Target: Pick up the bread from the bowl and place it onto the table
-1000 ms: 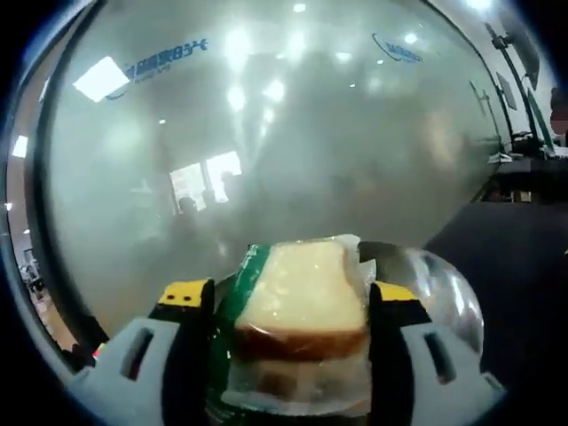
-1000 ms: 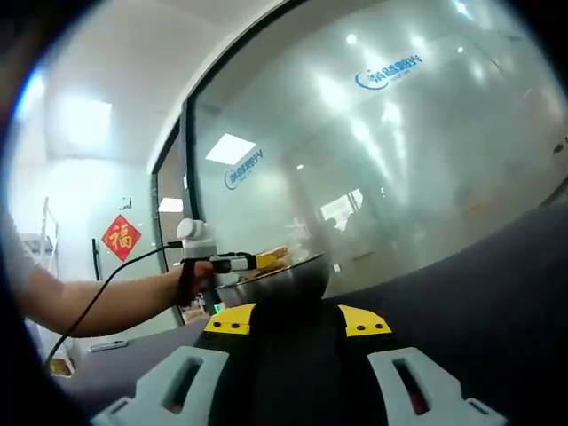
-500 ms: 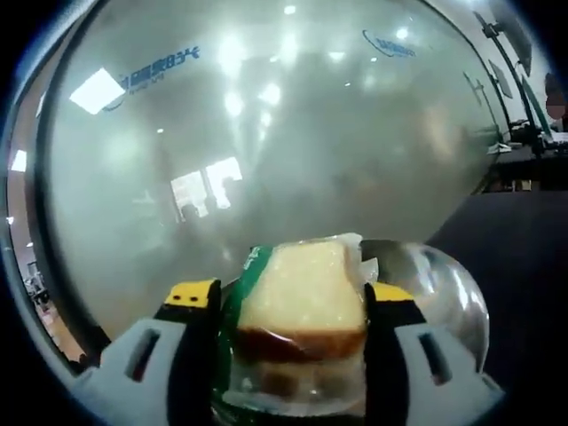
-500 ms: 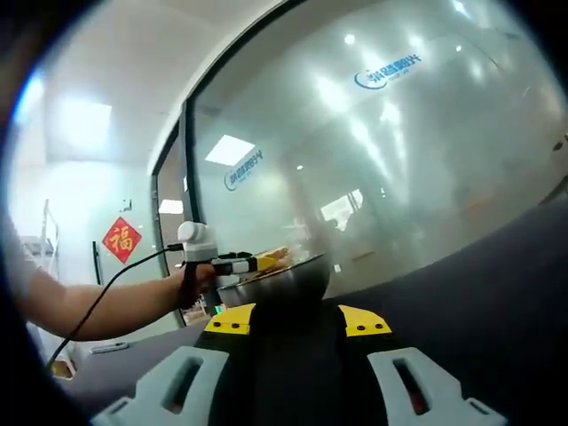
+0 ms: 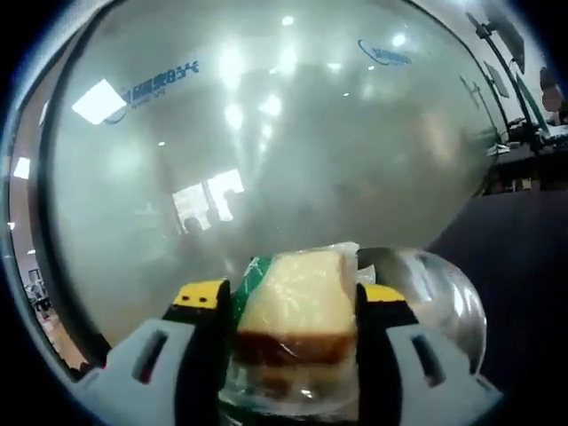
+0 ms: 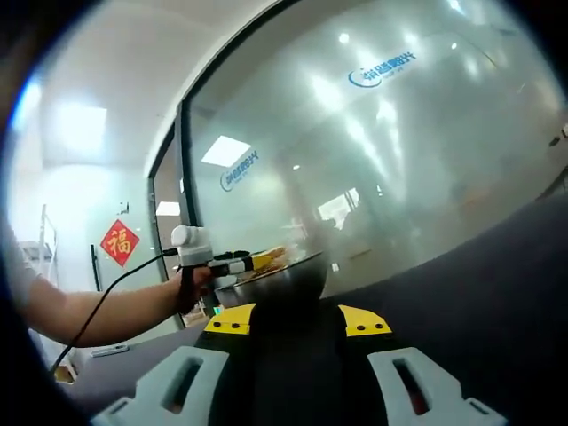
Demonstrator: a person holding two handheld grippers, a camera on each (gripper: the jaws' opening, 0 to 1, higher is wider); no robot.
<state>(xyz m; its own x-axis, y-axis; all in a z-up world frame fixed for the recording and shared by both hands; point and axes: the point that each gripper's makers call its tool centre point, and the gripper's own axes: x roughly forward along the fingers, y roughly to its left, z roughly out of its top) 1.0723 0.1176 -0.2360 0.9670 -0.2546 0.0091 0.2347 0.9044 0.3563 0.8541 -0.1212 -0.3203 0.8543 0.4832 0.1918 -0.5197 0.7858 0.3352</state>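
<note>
— Between the left gripper's [image 5: 288, 306] jaws: item?
— Wrapped bread [image 5: 299, 312], clamped, above a steel bowl [image 5: 435, 288].
— Right gripper [image 6: 288, 321]?
— Jaws parted, holding nothing, over the dark table [image 6: 479, 293]; frosted glass wall [image 6: 399, 160] beyond.

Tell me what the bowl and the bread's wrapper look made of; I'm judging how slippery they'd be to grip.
The bowl looks like polished metal, probably steel: it is grey and mirror-shiny, reflecting the room. The wrapper on the bread looks like thin clear plastic film with a green printed edge: it is glossy, creased, and the slice shows through. The left claw is shut on it.
</note>
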